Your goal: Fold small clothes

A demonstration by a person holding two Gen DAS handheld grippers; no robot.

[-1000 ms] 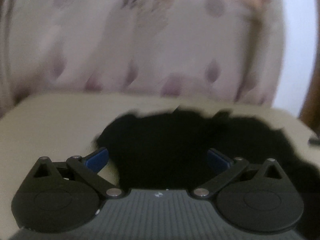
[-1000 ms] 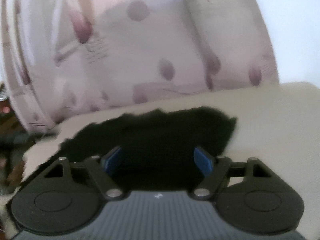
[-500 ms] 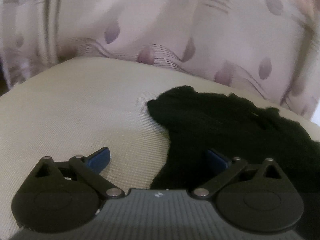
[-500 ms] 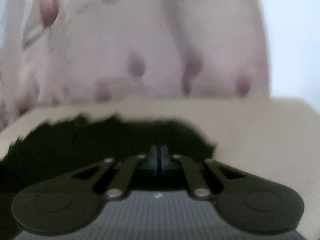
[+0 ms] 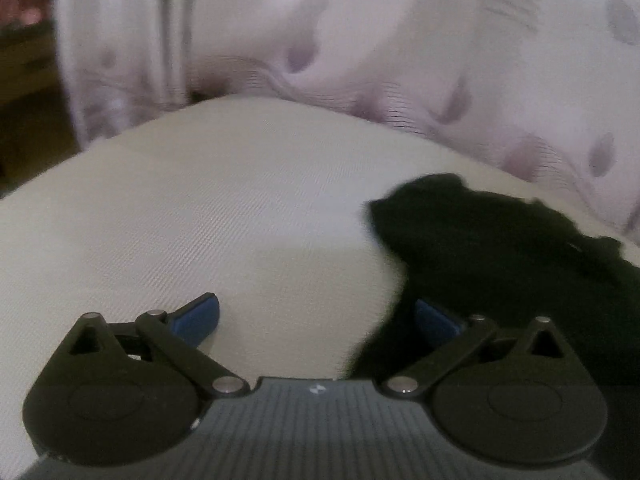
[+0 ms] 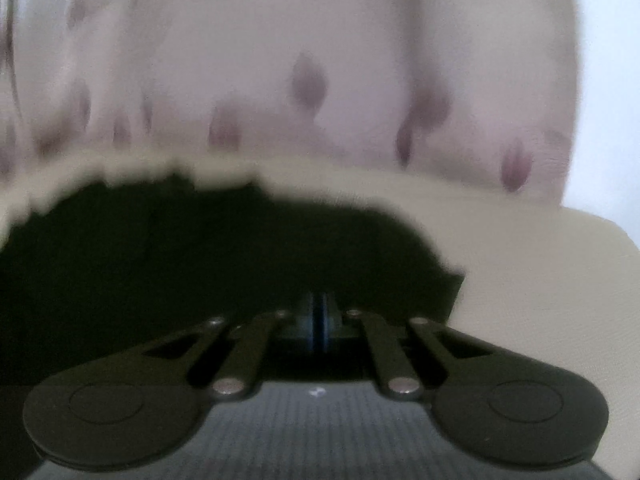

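Observation:
A small black garment (image 5: 500, 272) lies crumpled on a cream woven cushion (image 5: 240, 200), to the right in the left wrist view. My left gripper (image 5: 316, 312) is open. Its left blue pad (image 5: 200, 316) hovers over bare cushion and its right pad (image 5: 434, 318) sits at the garment's left edge. In the right wrist view the black garment (image 6: 200, 260) fills the left and middle. My right gripper (image 6: 319, 312) is shut, its pads pinched together on the cloth near its right end. The fold between the pads is hidden in the dark fabric.
A pale pink fabric with mauve spots (image 5: 400, 40) hangs or leans right behind the cushion and fills the background (image 6: 320, 60). Dark wooden furniture (image 5: 24, 100) shows at far left. A white wall (image 6: 612, 80) is at right. Bare cushion (image 6: 540, 280) lies right of the garment.
My right gripper closed from wide open onto the black garment and shifted sideways. My left gripper swung left, so the garment now sits under its right finger instead of between both.

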